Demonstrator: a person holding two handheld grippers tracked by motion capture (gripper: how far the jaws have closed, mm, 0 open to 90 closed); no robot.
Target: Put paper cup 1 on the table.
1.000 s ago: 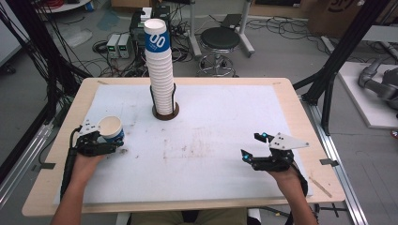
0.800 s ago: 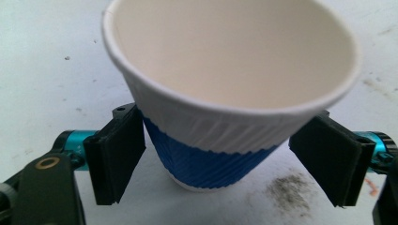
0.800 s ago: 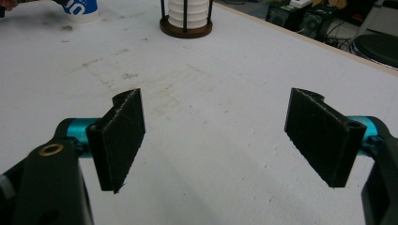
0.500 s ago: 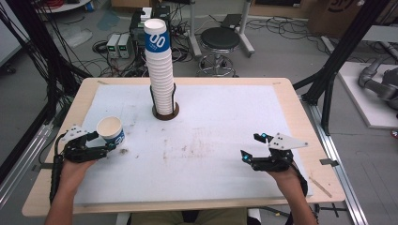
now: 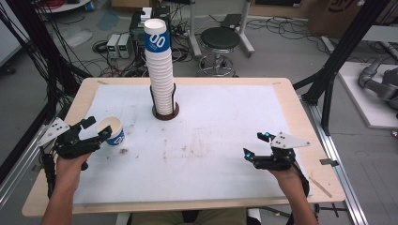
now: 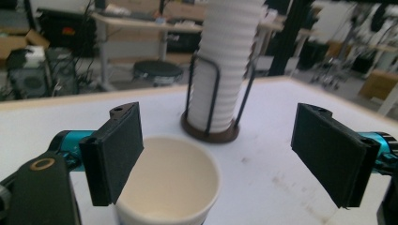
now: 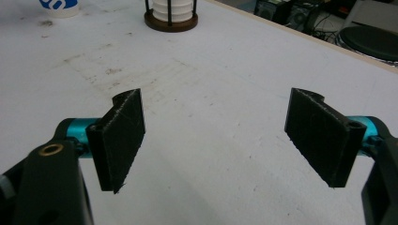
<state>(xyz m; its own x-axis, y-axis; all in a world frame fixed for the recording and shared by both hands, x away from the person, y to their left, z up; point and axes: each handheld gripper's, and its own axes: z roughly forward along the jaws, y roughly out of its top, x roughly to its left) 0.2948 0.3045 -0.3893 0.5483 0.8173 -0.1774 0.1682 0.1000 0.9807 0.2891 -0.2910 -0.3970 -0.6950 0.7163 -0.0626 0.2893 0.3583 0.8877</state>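
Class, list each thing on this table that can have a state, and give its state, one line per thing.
Paper cup: upright on the table, empty, released.
Cup stack: upright in its holder, nested.
Left tongs: open around the cup, jaws just been opening.
Right tongs: open, empty, above the mat.

My overhead camera looks forward and down at the table [image 5: 291, 93]. My claw cameras sit low and close; both see the cup stack [image 5: 159, 70] toward twelve o'clock.
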